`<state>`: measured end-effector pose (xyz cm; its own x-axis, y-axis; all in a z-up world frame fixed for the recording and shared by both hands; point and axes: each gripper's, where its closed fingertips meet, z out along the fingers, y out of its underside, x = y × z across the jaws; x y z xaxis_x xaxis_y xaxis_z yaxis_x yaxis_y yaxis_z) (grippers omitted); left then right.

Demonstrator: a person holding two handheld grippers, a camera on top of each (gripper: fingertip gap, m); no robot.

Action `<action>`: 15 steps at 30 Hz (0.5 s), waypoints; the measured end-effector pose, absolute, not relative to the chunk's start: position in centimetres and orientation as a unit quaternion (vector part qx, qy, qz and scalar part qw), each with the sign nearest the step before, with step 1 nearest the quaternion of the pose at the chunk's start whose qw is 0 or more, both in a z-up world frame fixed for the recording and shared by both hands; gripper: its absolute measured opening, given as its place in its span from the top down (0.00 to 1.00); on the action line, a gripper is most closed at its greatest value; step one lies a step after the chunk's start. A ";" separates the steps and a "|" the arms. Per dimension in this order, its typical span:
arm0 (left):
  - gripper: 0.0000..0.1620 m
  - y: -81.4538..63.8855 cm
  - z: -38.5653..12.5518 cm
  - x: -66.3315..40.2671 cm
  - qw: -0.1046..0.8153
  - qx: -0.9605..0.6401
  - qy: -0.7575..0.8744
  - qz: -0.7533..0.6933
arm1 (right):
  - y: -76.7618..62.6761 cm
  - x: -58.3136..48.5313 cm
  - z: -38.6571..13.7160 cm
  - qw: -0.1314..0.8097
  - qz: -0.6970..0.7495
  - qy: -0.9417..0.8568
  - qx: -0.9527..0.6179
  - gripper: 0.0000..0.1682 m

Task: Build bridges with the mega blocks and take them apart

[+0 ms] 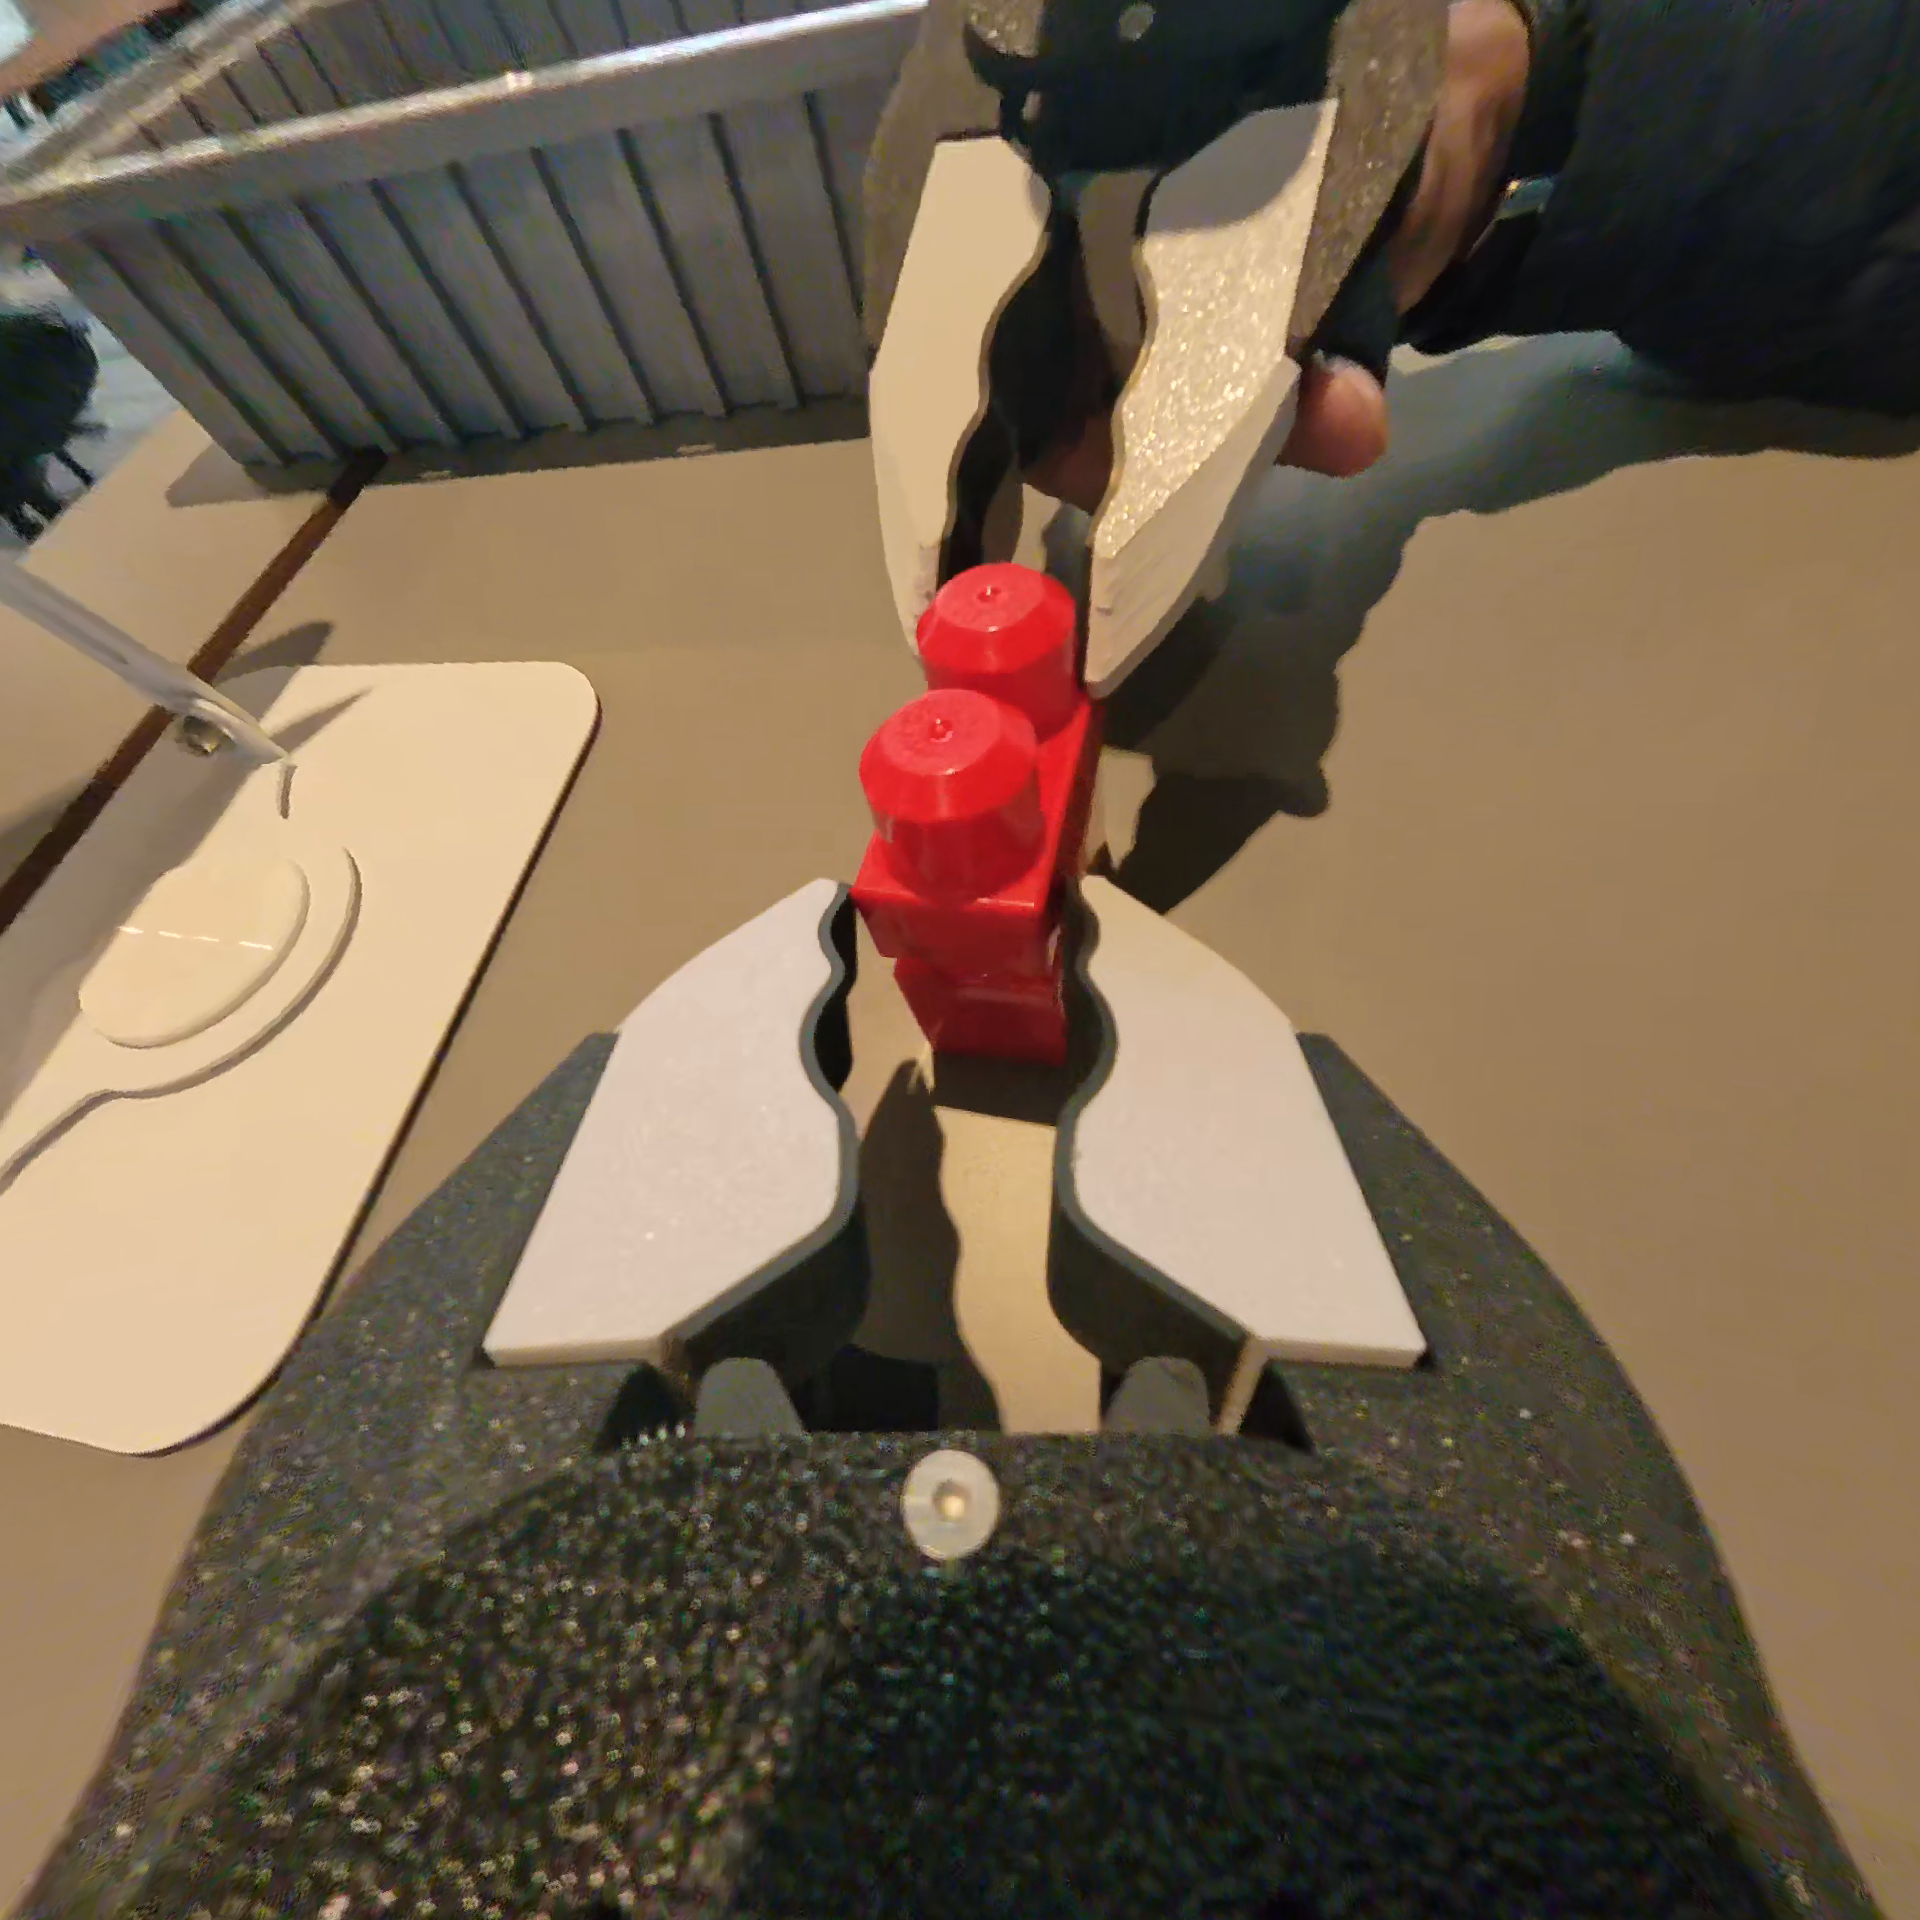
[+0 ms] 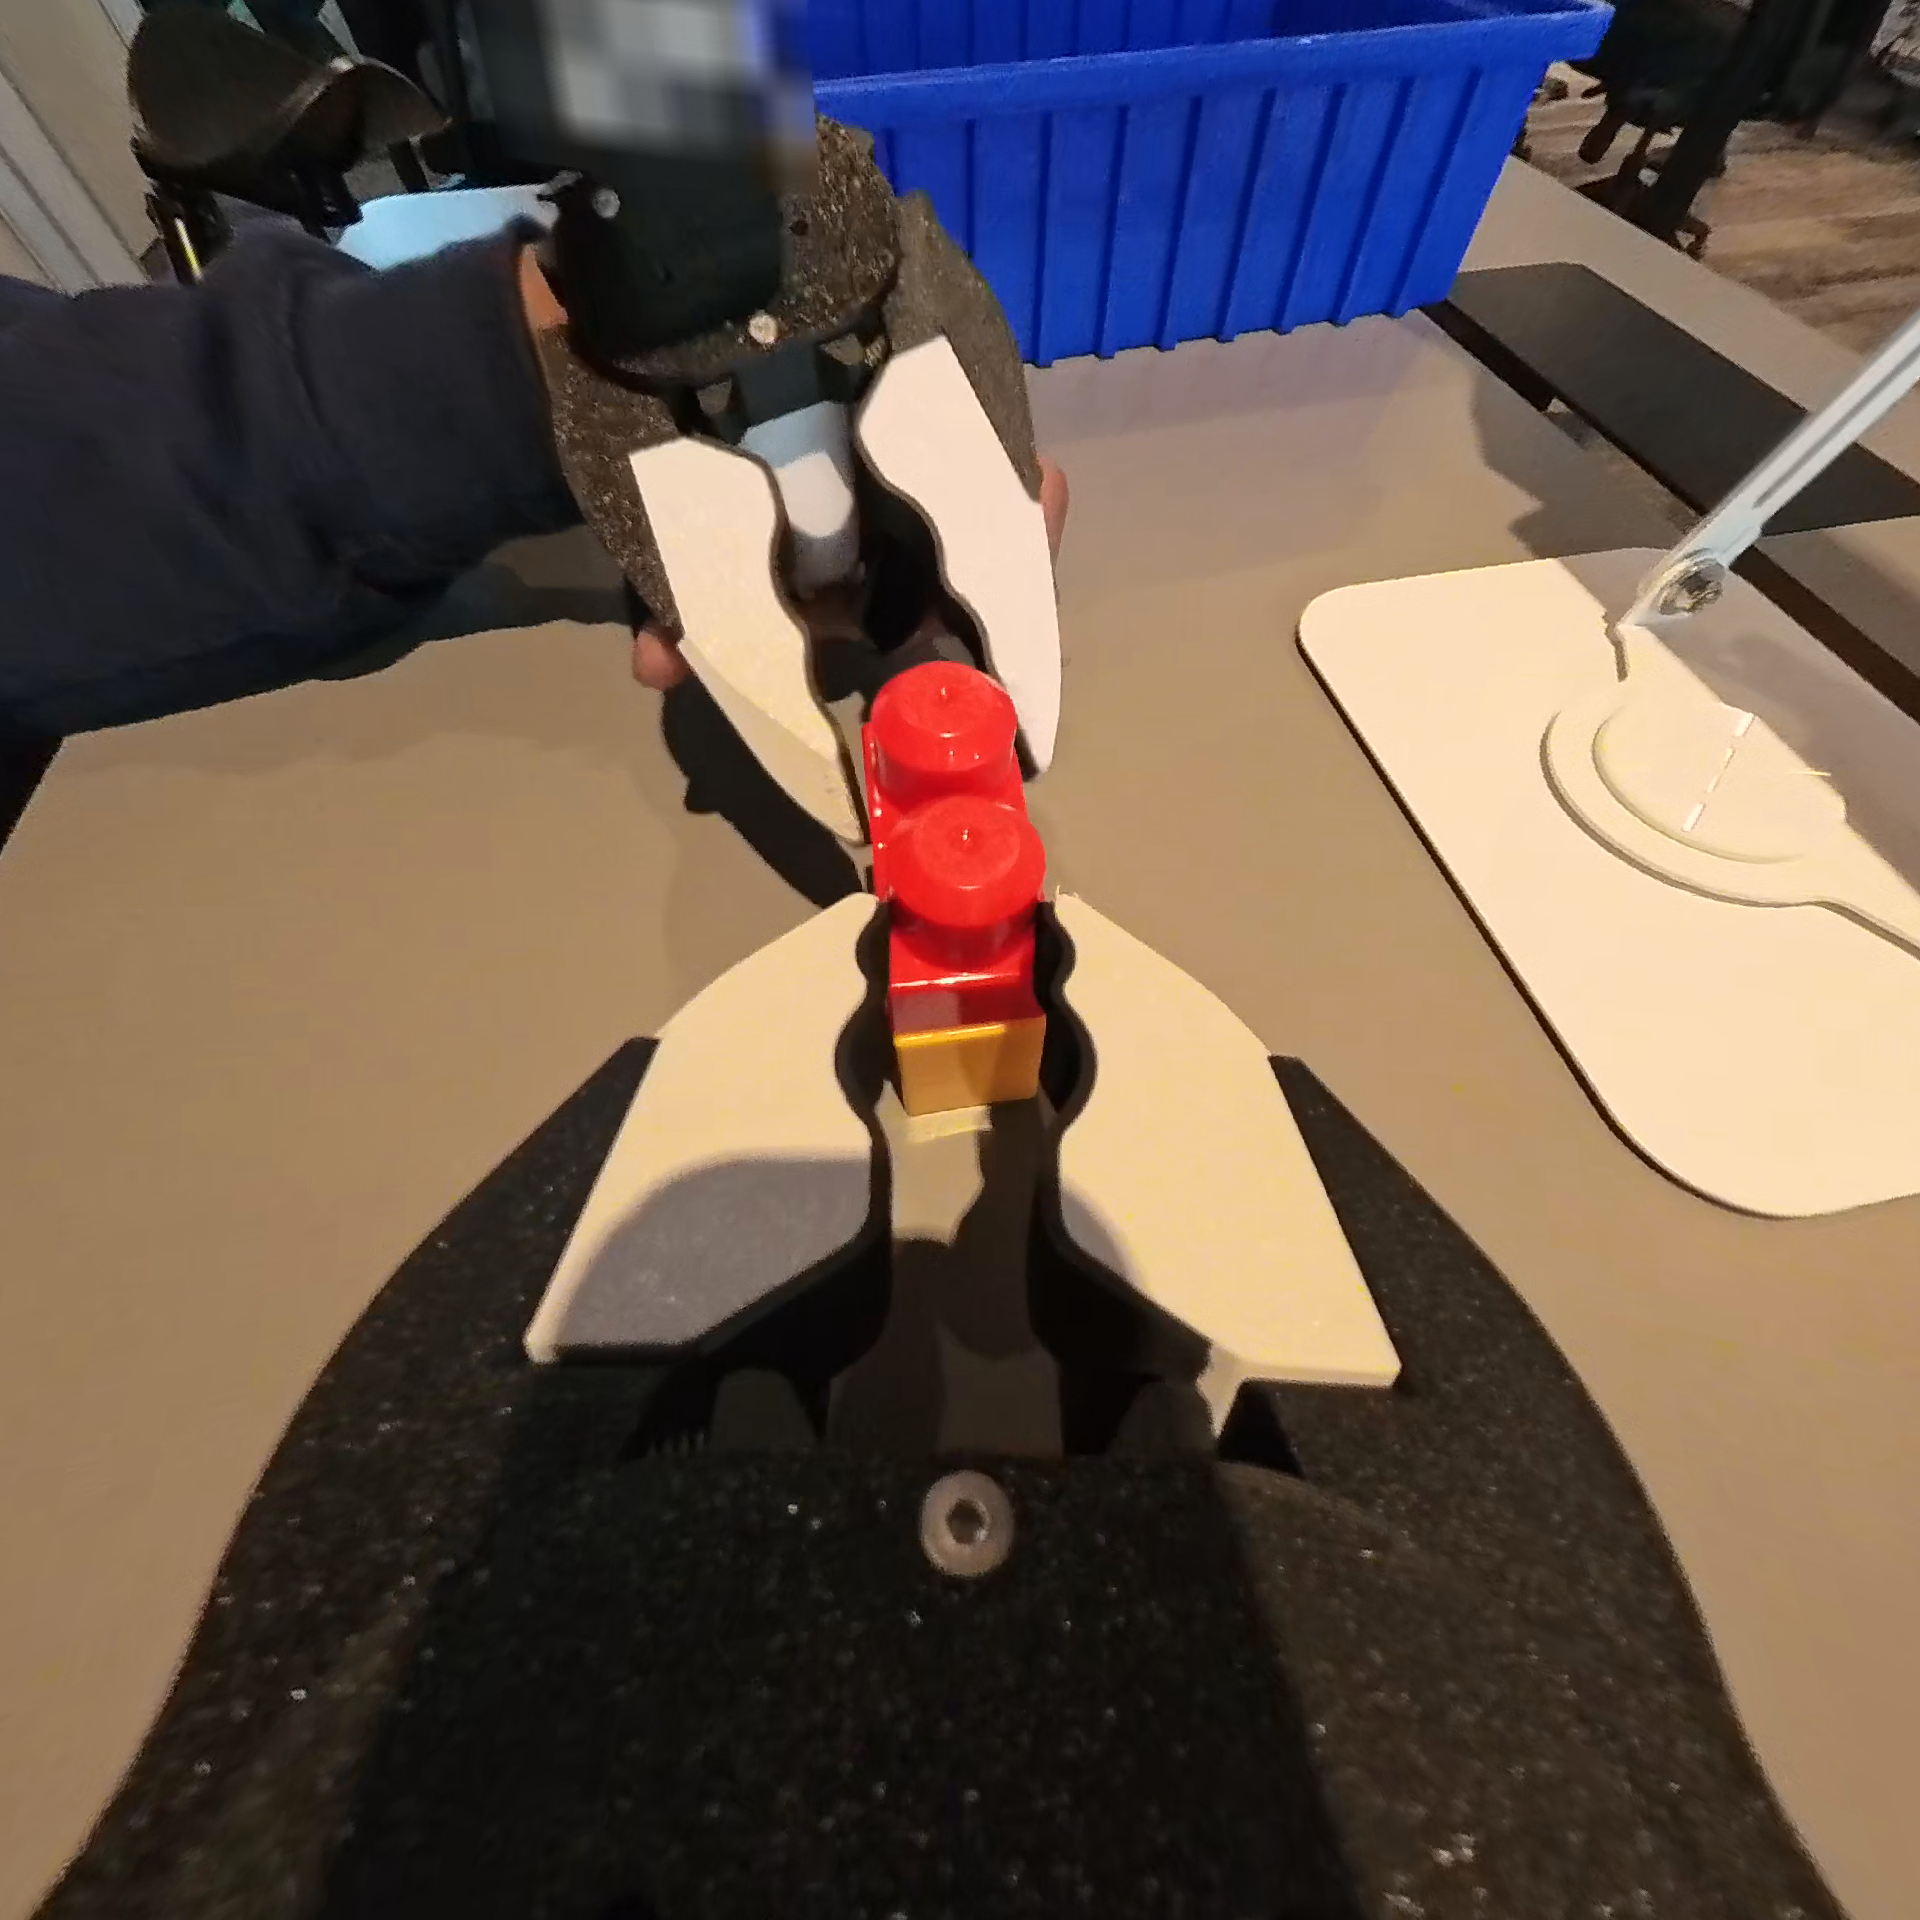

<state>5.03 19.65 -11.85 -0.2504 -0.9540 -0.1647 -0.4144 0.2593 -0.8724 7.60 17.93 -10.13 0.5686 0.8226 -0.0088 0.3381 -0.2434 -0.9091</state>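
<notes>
A red two-stud block lies across a lower red block at one end and a yellow block at the other, forming a small bridge on the table. My left gripper is shut on the red end of the bridge, with its fingers on both sides of the red blocks. My right gripper is shut on the other end, pinching the top red block just above the yellow block. Each gripper shows at the far end in the other view: the right gripper and the left gripper.
A white flat lamp base lies on the tan table beside the bridge; it also shows in the right wrist view. A grey ribbed bin and a blue ribbed bin stand at the table's edges. A person's dark sleeve reaches in. The tips of one gripper are about 5 cm away from the tips of the other.
</notes>
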 end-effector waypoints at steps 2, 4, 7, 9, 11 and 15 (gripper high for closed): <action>0.77 19.5 -10.7 4.7 0.393 -0.464 0.692 -0.390 | 17.9 7.5 -10.1 0.475 0.249 -0.393 -0.747 0.84; 0.78 19.5 -8.7 4.5 0.409 -0.454 0.659 -0.439 | 17.9 7.5 -10.1 0.475 0.246 -0.394 -0.748 0.84; 0.81 19.6 -7.9 4.7 0.415 -0.454 0.638 -0.463 | 17.8 7.5 -10.1 0.476 0.247 -0.395 -0.746 0.84; 0.82 19.3 -9.7 5.0 0.397 -0.456 0.667 -0.436 | 17.7 7.5 -10.1 0.476 0.249 -0.397 -0.744 0.84; 0.83 19.0 -9.7 5.2 0.396 -0.452 0.669 -0.438 | 17.7 7.5 -10.1 0.479 0.247 -0.399 -0.742 0.84; 0.83 18.9 -9.8 5.3 0.398 -0.451 0.672 -0.432 | 17.6 7.5 -10.1 0.489 0.254 -0.396 -0.734 0.84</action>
<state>5.26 18.94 -9.83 -0.2752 -0.9503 -0.1455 -0.2627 0.2199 -0.9395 7.48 17.60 -10.11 0.5566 0.8306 0.0150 0.3331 -0.2066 -0.9200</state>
